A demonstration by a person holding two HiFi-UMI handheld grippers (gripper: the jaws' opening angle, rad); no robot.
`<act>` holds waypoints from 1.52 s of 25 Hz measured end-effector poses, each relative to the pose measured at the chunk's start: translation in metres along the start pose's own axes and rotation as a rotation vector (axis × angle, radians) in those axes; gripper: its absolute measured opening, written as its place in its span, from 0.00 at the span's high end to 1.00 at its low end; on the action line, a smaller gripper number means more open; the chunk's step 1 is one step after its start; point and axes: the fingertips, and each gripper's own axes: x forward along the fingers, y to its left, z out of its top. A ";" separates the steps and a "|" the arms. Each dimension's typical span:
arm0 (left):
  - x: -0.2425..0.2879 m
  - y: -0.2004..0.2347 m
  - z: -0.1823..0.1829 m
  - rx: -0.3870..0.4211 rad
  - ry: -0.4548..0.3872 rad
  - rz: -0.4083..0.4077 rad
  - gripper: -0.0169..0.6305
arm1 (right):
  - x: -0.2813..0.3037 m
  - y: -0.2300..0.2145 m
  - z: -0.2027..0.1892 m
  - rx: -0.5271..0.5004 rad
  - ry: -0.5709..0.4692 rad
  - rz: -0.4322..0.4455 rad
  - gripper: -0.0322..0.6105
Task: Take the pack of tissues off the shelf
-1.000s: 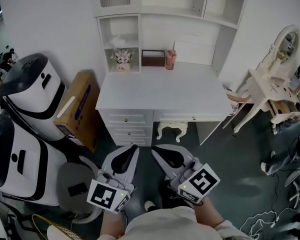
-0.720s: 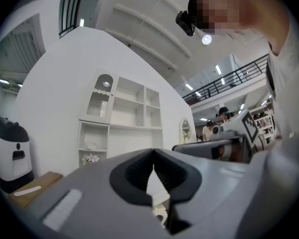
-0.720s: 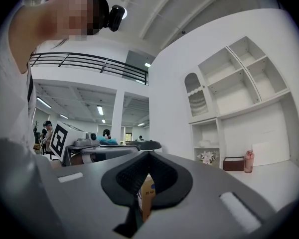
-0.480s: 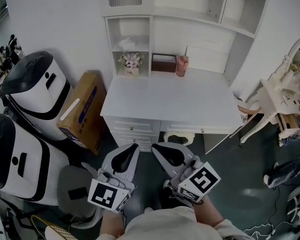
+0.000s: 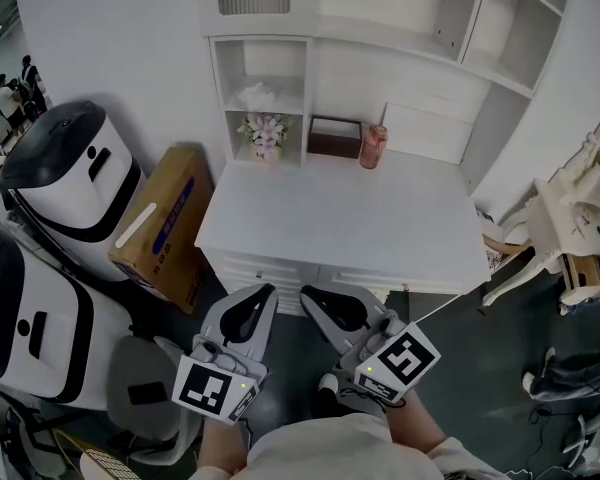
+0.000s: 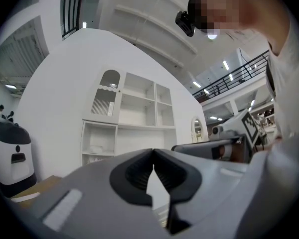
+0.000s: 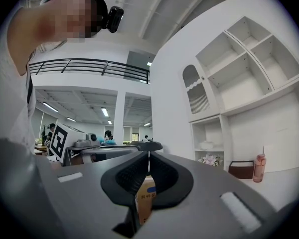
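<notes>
Most of the head view is being taken up by the white desk [image 5: 340, 218] and the shelf unit [image 5: 380, 8] rising off its back edge. You're standing well short of it, so nothing is in reach yet. Two white machines [image 5: 75, 183] are crowding your left, and a cardboard box [image 5: 165, 223] is leaning between them and the desk. Stepping in wide on that side is risking a knock.

Left gripper [image 5: 271, 288] and right gripper [image 5: 303, 290] are pointing level toward the desk, side by side. Both are showing jaws pressed tip to tip in their own views and are gripping nothing. That's the main hazard: arriving closed means shoving the pack deeper into the cubby, not taking it.

The pack of tissues [image 5: 258, 95] is sitting on the upper shelf of the left cubby, probably; it's showing only as a pale crumpled lump. A brown box [image 5: 334, 136] is sitting on the desk just right of that column. Flowers [image 5: 266, 131] are standing in the opening below the pack, and a pink bottle [image 5: 371, 146] is standing beside the box. Reaching low is risking tipping those, the bottle likeliest.
</notes>
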 end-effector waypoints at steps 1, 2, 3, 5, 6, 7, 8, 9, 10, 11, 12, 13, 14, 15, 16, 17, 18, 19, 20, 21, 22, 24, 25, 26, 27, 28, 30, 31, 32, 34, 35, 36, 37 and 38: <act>0.006 0.001 0.000 0.001 -0.001 0.004 0.97 | 0.001 -0.006 0.001 0.000 0.000 0.005 0.94; 0.012 0.001 0.000 0.001 -0.002 0.009 0.97 | 0.001 -0.012 0.001 -0.001 -0.002 0.008 0.94; 0.018 0.002 0.000 0.001 -0.003 0.013 0.97 | 0.002 -0.019 0.002 -0.001 -0.003 0.011 0.94; 0.030 0.002 -0.001 0.001 -0.003 0.020 0.97 | 0.002 -0.031 0.002 0.001 -0.004 0.018 0.94; 0.036 0.002 -0.002 0.001 -0.003 0.024 0.97 | 0.002 -0.038 0.002 0.001 -0.003 0.023 0.94; 0.042 0.002 -0.002 0.001 -0.003 0.028 0.97 | 0.003 -0.044 0.002 0.001 -0.003 0.028 0.94; 0.048 0.003 -0.002 0.001 -0.004 0.031 0.97 | 0.003 -0.049 0.003 -0.001 -0.003 0.033 0.94; 0.054 0.003 -0.003 0.001 -0.005 0.034 0.97 | 0.003 -0.055 0.003 -0.003 -0.004 0.037 0.94; 0.060 0.003 -0.003 0.001 -0.006 0.036 0.97 | 0.003 -0.061 0.003 -0.005 -0.005 0.041 0.94; 0.066 0.003 -0.003 0.001 -0.008 0.038 0.97 | 0.003 -0.067 0.003 -0.006 -0.005 0.044 0.94; 0.072 0.003 -0.003 0.000 -0.010 0.040 0.97 | 0.003 -0.072 0.003 -0.006 -0.004 0.047 0.94; 0.077 0.002 -0.004 -0.001 -0.013 0.042 0.97 | 0.002 -0.077 0.003 -0.007 -0.003 0.051 0.94; 0.081 0.001 -0.004 -0.003 -0.016 0.045 0.97 | 0.001 -0.082 0.002 -0.006 -0.002 0.056 0.94; 0.086 -0.001 -0.005 -0.004 -0.018 0.049 0.97 | -0.001 -0.087 0.002 -0.005 -0.002 0.063 0.94; 0.089 -0.002 -0.005 -0.005 -0.019 0.053 0.97 | -0.002 -0.091 0.001 -0.003 -0.001 0.070 0.94; 0.093 -0.003 -0.007 -0.003 -0.018 0.056 0.97 | -0.003 -0.095 0.000 -0.001 -0.001 0.076 0.94; 0.097 -0.004 -0.008 0.000 -0.014 0.059 0.97 | -0.002 -0.098 -0.001 0.000 -0.002 0.080 0.94; 0.100 -0.004 -0.010 0.006 -0.008 0.060 0.97 | -0.002 -0.102 -0.001 0.001 -0.002 0.083 0.94; 0.103 -0.004 -0.011 0.013 -0.001 0.061 0.97 | 0.000 -0.104 -0.001 0.003 -0.002 0.086 0.94; 0.104 -0.004 -0.012 0.019 0.005 0.062 0.97 | 0.001 -0.105 -0.002 0.006 -0.002 0.089 0.93; 0.105 -0.002 -0.012 0.024 0.009 0.064 0.97 | 0.003 -0.106 -0.002 0.009 -0.002 0.093 0.93; 0.108 0.003 -0.013 0.025 0.009 0.069 0.97 | 0.007 -0.109 -0.004 0.015 -0.002 0.096 0.93; 0.109 0.006 -0.013 0.019 0.008 0.069 0.97 | 0.009 -0.111 -0.005 0.017 0.000 0.095 0.93; 0.111 0.009 -0.015 0.013 0.007 0.068 0.97 | 0.012 -0.113 -0.007 0.019 0.003 0.091 0.93; 0.113 0.013 -0.016 0.008 0.007 0.064 0.97 | 0.016 -0.116 -0.009 0.021 0.005 0.087 0.93; 0.115 0.017 -0.018 0.007 0.009 0.060 0.97 | 0.019 -0.119 -0.010 0.024 0.006 0.081 0.93; 0.121 0.025 -0.020 0.009 0.014 0.048 0.97 | 0.027 -0.125 -0.011 0.028 0.004 0.065 0.93; 0.124 0.030 -0.021 0.010 0.015 0.041 0.97 | 0.032 -0.128 -0.011 0.029 0.003 0.058 0.93; 0.127 0.036 -0.022 0.007 0.016 0.034 0.97 | 0.038 -0.130 -0.011 0.029 0.004 0.050 0.93; 0.132 0.050 -0.023 -0.001 0.016 0.022 0.97 | 0.050 -0.135 -0.012 0.029 0.008 0.036 0.93; 0.134 0.057 -0.023 -0.004 0.016 0.016 0.97 | 0.057 -0.137 -0.012 0.030 0.009 0.030 0.93; 0.137 0.064 -0.023 -0.004 0.016 0.009 0.97 | 0.064 -0.140 -0.011 0.032 0.007 0.024 0.93; 0.139 0.071 -0.023 -0.002 0.016 0.001 0.97 | 0.071 -0.142 -0.010 0.033 0.006 0.017 0.93; 0.141 0.078 -0.023 0.000 0.017 -0.007 0.97 | 0.079 -0.144 -0.010 0.033 0.004 0.011 0.93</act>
